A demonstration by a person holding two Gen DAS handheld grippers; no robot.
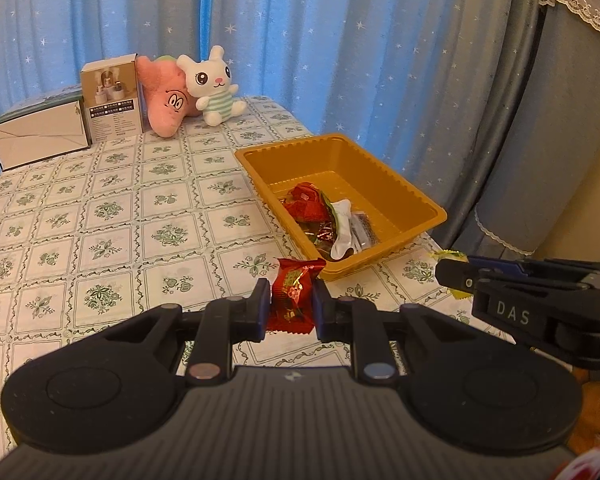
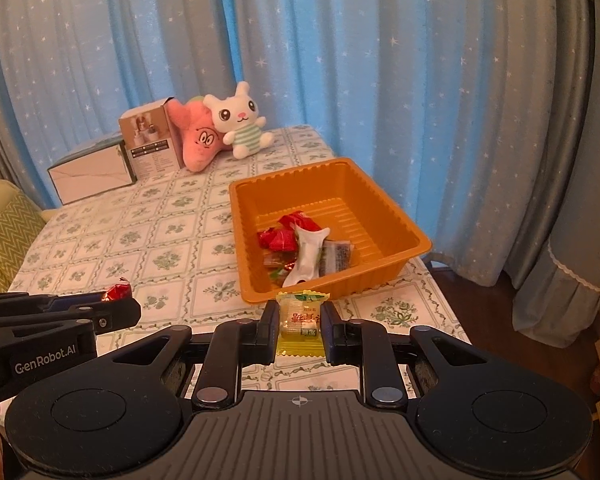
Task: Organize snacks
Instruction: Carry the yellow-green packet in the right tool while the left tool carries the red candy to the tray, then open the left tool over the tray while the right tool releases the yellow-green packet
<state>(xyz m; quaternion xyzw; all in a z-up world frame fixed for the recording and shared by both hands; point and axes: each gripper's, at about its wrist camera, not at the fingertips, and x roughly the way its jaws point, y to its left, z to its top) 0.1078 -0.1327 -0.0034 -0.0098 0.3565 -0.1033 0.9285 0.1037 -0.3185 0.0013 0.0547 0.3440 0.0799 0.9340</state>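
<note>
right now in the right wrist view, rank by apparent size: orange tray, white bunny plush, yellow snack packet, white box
1. orange tray
2. white box
3. white bunny plush and yellow snack packet: look about alike; the packet, held in the right gripper, sits nearest the camera, so unranked.

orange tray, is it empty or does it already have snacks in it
Not empty. The orange tray already holds several wrapped snacks: red wrappers, a white packet and a dark one, clustered near its front; the back is bare.

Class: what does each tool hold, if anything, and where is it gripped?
Left tool: red snack, pinched across its sides near mid-packet. Right tool: yellow snack, pinched likewise across its sides.
</note>
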